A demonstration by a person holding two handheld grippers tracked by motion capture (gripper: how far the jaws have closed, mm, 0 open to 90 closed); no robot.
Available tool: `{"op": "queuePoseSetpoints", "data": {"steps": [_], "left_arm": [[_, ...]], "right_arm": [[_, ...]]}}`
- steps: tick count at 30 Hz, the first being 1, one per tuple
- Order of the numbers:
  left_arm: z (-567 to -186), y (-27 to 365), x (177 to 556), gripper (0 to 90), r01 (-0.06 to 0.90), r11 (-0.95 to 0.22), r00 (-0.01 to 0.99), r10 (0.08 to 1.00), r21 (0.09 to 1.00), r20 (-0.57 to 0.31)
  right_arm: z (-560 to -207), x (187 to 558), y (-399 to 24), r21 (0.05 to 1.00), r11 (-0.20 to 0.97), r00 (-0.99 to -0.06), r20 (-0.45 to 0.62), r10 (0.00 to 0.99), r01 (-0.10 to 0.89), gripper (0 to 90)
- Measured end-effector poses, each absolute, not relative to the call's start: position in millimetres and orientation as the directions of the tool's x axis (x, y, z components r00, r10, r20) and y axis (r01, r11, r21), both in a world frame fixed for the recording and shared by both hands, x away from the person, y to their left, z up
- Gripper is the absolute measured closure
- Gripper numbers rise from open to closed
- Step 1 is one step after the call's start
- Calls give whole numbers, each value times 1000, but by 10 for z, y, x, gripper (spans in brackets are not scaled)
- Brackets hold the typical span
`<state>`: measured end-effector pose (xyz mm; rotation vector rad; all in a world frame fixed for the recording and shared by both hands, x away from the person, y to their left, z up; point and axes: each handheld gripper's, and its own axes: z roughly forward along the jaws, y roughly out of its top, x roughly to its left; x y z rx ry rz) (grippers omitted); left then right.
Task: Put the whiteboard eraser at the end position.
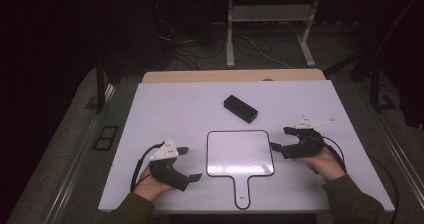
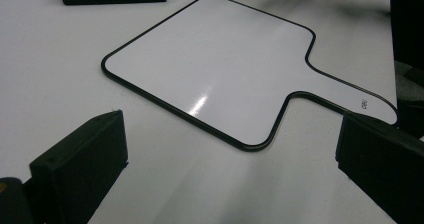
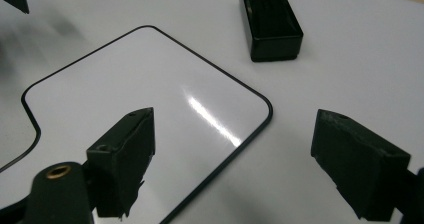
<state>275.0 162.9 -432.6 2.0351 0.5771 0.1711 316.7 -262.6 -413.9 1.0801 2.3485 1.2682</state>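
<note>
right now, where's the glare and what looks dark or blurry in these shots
High view: room behind the table is very dark, the picture grainy. Left gripper view: a bright glare streak on the paddle whiteboard, and a smeared shadow near the top edge. Right gripper view: a long glare line on the whiteboard, a soft shadow top left; the black eraser stays sharp.

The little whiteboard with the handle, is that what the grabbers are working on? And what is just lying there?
Part of the job:
- whiteboard paddle, flat between both grippers
- left gripper, open beside it
- right gripper, open at its right edge

Just lying about:
- black box, farther back on the table
</note>
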Motion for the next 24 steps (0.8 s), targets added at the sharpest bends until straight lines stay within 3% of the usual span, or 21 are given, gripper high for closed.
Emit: {"op": "queuePoseSetpoints", "data": {"steps": [24], "left_arm": [[-4324,1639,2764,0,335,-409,874,472,849,-117]], "right_arm": [[-4381,2692,-2884,819,341,-674,73,735,461,128]]}}
